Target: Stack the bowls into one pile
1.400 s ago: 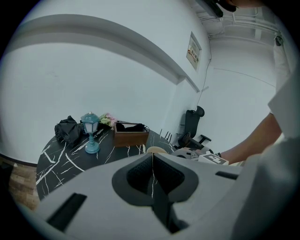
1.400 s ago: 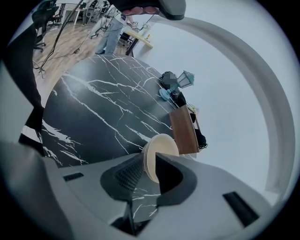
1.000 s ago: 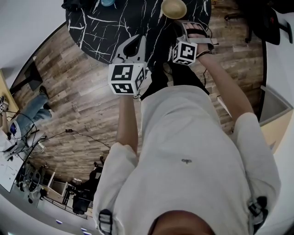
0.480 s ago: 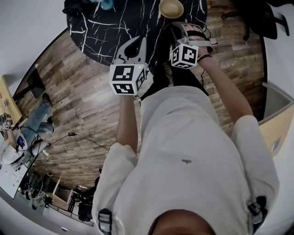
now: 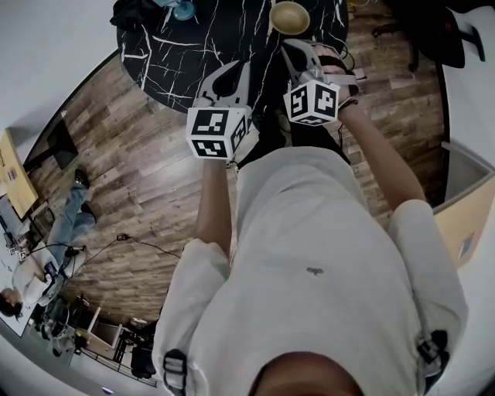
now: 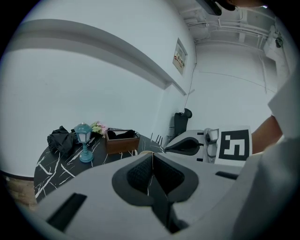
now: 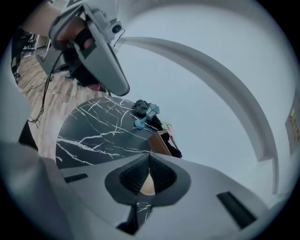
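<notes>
One tan bowl [image 5: 290, 15] stands on the black marble table [image 5: 193, 46] near its far right edge. My right gripper [image 5: 288, 48] hovers just in front of the bowl and above it. Its jaws have just been closing and now meet with nothing between them. In the right gripper view the bowl [image 7: 147, 185] shows only as a tan patch through the slot below the meeting pads of that gripper [image 7: 149, 155]. My left gripper [image 5: 233, 69] is held over the table's near edge, left of the right one. Its pads [image 6: 140, 171] also touch, with nothing held.
A blue lamp [image 6: 84, 143], a dark bag [image 6: 60, 139], flowers and a brown wooden box [image 6: 123, 142] stand at the table's far side. Wooden floor surrounds the table. A white wall rises behind it. Another person [image 5: 31, 278] is at the lower left.
My right gripper has lifted toward the camera and rolled, showing a different cube face. The bowl stays on the table. The left gripper has barely moved.
</notes>
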The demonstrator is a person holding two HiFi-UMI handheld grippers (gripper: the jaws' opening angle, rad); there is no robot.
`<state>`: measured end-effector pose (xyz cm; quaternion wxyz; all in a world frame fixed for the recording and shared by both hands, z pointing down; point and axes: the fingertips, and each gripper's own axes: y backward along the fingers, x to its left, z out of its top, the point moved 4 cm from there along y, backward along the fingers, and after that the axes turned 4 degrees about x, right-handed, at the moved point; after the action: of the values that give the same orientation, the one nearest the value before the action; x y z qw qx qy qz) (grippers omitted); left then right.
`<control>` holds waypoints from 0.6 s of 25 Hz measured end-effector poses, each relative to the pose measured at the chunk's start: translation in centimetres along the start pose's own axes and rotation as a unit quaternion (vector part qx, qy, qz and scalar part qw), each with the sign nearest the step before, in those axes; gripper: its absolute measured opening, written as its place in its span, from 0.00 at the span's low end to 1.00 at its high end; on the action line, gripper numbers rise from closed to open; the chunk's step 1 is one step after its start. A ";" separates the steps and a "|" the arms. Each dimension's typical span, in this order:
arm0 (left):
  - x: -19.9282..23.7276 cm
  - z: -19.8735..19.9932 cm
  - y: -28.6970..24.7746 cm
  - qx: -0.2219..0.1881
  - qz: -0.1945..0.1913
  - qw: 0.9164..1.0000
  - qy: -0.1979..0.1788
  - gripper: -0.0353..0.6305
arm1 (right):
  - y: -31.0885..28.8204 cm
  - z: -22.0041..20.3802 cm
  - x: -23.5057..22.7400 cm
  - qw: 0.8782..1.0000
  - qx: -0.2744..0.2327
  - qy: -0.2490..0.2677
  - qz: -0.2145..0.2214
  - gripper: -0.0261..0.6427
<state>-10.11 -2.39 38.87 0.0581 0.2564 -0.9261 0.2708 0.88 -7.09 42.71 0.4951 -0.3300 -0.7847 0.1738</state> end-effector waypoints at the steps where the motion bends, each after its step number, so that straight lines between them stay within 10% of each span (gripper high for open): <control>1: 0.0 0.1 0.0 -0.001 -0.001 1.000 -0.001 0.06 | 0.3 0.5 -0.2 1.000 -0.007 -0.011 0.002 0.05; 15: -0.6 0.8 0.5 -0.014 -0.005 1.000 -0.009 0.06 | 4.0 3.7 -2.2 0.990 -0.063 -0.122 0.021 0.05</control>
<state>-9.82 -2.17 37.78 0.0548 0.2628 -0.9290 0.2547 -0.42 -5.53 37.22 0.3704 -0.3536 -0.8413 0.1732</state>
